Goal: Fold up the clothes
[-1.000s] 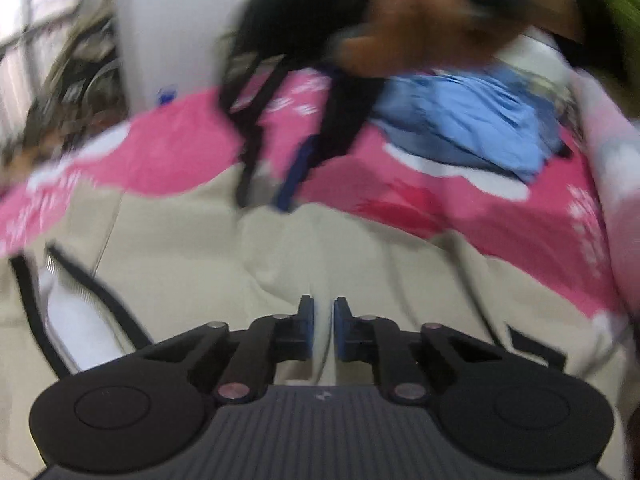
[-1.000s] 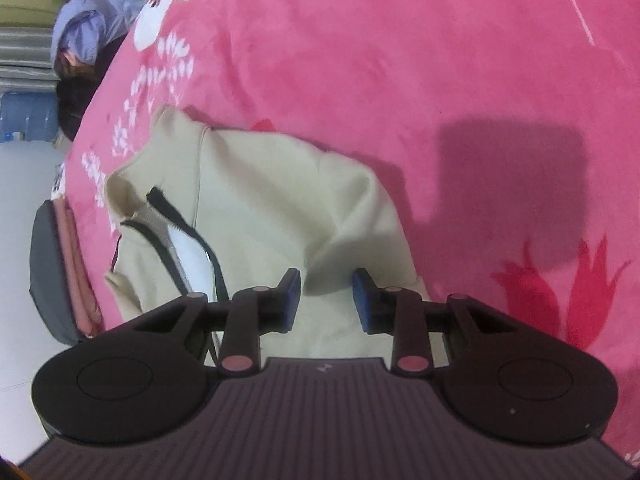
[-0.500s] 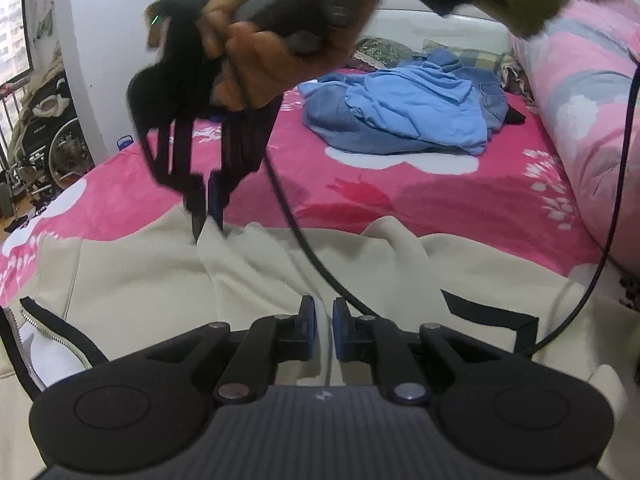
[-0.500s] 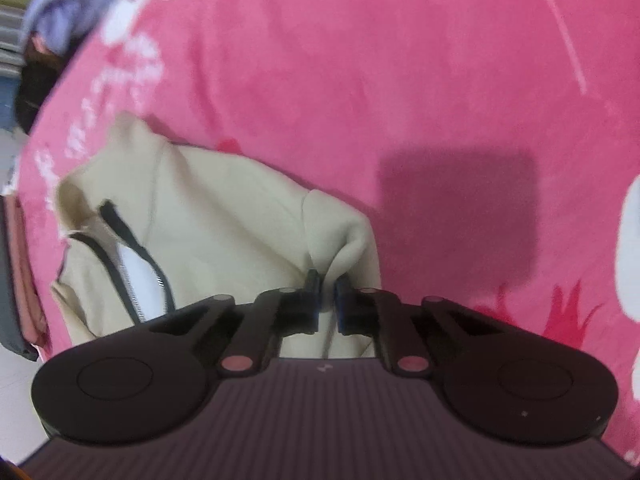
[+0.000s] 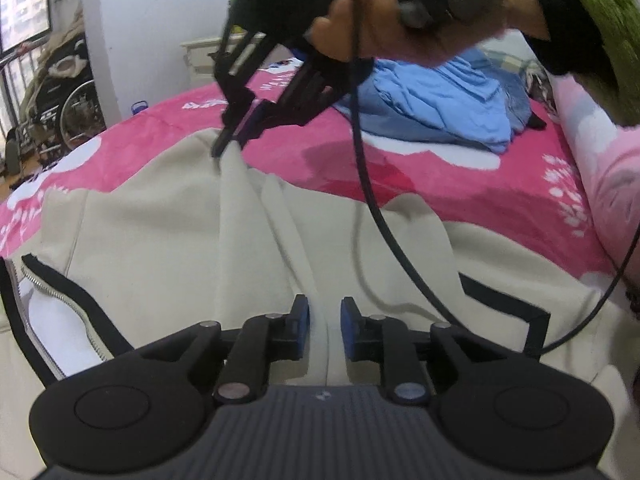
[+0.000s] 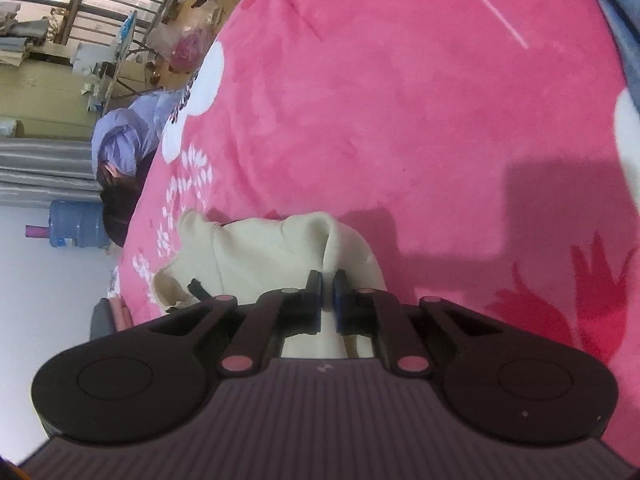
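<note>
Right gripper [image 6: 327,298] clamps a pinched ridge of the cream zip-up fleece jacket [image 5: 168,248], lifting it off the pink floral blanket [image 6: 400,120] to fold; left gripper [image 5: 324,330] hovers, jaws parted, gripping nothing.

The left wrist view sits low and close over the cream jacket [image 5: 160,248], facing along the bed [image 5: 460,184] toward the wall and the blue clothes pile [image 5: 440,100], with the right tool [image 5: 228,140] ahead. The right wrist view looks steeply down on the bed's pink cover [image 6: 400,100], rolled sideways. Both share the jacket's pinched fold.
</note>
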{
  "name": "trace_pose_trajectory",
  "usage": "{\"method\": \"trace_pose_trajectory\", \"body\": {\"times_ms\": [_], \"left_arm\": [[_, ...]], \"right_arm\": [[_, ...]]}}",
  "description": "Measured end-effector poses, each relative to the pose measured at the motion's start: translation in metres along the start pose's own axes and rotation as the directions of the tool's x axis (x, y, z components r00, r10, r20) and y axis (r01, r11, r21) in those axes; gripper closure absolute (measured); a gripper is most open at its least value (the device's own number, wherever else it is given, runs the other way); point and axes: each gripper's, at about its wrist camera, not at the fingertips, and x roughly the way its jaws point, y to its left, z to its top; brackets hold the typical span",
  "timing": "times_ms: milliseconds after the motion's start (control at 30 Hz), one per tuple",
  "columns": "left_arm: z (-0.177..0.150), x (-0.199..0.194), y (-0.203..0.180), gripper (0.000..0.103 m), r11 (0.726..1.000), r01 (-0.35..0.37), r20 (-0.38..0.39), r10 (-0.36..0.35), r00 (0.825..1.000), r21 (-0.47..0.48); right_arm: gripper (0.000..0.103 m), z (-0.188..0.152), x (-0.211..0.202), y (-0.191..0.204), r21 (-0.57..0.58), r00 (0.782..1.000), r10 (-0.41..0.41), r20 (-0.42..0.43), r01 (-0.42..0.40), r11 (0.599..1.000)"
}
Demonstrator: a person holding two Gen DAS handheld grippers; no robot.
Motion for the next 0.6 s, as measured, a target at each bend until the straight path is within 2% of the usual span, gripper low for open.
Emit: {"method": "trace_pose_trajectory", "body": {"times_ms": [100,167,200,233,267,300,367,467,533,600], "left_arm": [[0.009,-0.01,0.014,0.08,0.994,0.049,0.016,-0.048,0.999,-0.095],[0.017,-0.021,0.029,0.077,0.983,0.077,0.042,-0.071,0.997,-0.166],[0.021,-0.027,0.037,0.074,0.975,0.091,0.057,-0.081,0.995,-0.204],[0.025,-0.031,0.047,0.073,0.964,0.099,0.069,-0.085,0.994,-0.245],[0.03,-0.036,0.057,0.072,0.952,0.108,0.082,-0.088,0.993,-0.285],[0.034,-0.039,0.066,0.072,0.939,0.114,0.092,-0.089,0.992,-0.323],[0.049,-0.035,0.083,0.07,0.924,0.093,0.083,-0.067,0.994,-0.372],[0.071,-0.022,0.104,0.068,0.9,0.058,0.057,-0.036,0.998,-0.432],[0.089,0.002,0.113,0.068,0.894,0.036,0.011,-0.035,0.999,-0.447],[0.104,0.026,0.116,0.068,0.892,0.03,-0.037,-0.052,0.998,-0.451]], "right_arm": [[0.093,-0.003,0.007,0.017,-0.119,1.0,0.01,0.009,-0.009,0.993],[0.092,-0.002,0.002,0.015,-0.122,0.991,0.132,0.019,-0.129,0.984],[0.091,-0.001,-0.004,0.011,-0.103,0.977,0.211,0.028,-0.207,0.973],[0.085,0.0,-0.014,0.006,-0.083,0.96,0.276,0.045,-0.271,0.959],[0.079,0.0,-0.026,0.002,-0.081,0.954,0.293,0.063,-0.288,0.954],[0.077,0.0,-0.038,-0.002,-0.082,0.949,0.304,0.082,-0.298,0.951],[0.074,-0.006,-0.066,-0.005,-0.143,0.965,0.25,0.082,-0.237,0.961],[0.072,-0.021,-0.09,-0.017,-0.194,0.992,0.128,0.016,-0.122,0.973],[0.071,-0.033,-0.093,-0.039,-0.135,0.995,0.083,-0.054,-0.09,0.987],[0.071,-0.041,-0.081,-0.064,-0.043,0.991,0.079,-0.104,-0.084,0.996]]}}
